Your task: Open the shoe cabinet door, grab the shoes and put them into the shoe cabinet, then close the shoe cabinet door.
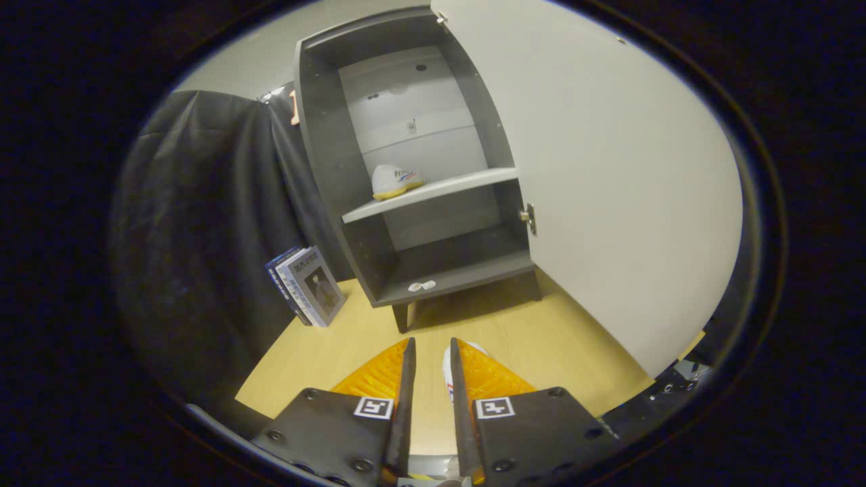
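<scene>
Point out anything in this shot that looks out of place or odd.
A small white scrap lies at the front of the shoe cabinet's bottom shelf, like stray litter; what it is I cannot tell. One shoe sits neatly on the middle shelf. The gripper is nearly shut.

The cabinet [406,169] stands ahead with its door [609,182] swung wide to the right, walling off that side. One shoe [396,181] takes the left of the middle shelf [446,189] – its right half lies free, as does the bottom compartment save small white scraps [421,286]. Books [308,285] lean left of the cabinet. Bare bench [541,331] runs between the near-closed tongs [431,352] – a shoe's white edge [448,368] by the right finger – and the cabinet
</scene>
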Available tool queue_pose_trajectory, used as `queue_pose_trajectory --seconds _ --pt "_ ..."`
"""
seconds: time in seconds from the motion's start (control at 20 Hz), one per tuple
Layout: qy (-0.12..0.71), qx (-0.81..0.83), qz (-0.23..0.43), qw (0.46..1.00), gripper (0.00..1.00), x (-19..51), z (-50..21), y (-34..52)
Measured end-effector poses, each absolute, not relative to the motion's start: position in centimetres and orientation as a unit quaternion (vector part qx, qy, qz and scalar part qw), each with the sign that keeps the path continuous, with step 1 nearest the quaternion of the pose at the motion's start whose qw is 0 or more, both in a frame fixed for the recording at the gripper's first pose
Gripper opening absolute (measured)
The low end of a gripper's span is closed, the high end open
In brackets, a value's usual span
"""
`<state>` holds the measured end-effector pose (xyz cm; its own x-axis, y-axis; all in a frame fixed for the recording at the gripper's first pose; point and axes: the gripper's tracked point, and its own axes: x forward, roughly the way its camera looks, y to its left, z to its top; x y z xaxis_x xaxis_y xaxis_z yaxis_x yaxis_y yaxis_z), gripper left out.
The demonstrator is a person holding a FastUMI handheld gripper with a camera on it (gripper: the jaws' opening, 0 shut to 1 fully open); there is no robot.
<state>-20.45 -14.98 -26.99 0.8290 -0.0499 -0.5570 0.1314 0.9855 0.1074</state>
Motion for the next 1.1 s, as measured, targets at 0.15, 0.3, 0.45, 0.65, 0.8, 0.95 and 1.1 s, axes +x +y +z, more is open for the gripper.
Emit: queue_pose_trajectory --seconds 0.15,0.3,0.45,0.65,0.8,0.95,1.1 --pt "0.333 0.082 -0.058 0.937 0.29 -20.8 -31.8 -15.4" --pt "0.376 0.095 -0.065 0.919 0.29 -21.9 -36.1 -15.8" --pt "0.405 0.110 -0.073 0.905 0.29 -22.2 -39.6 -15.9" --pt "0.425 0.129 -0.089 0.891 0.29 -22.3 -42.8 -16.7" --pt "0.427 0.148 -0.091 0.887 0.28 -22.0 -44.2 -17.0" --pt "0.417 0.164 -0.083 0.890 0.27 -21.0 -44.7 -16.5" --pt "0.406 0.183 -0.076 0.892 0.27 -19.7 -45.2 -16.2"
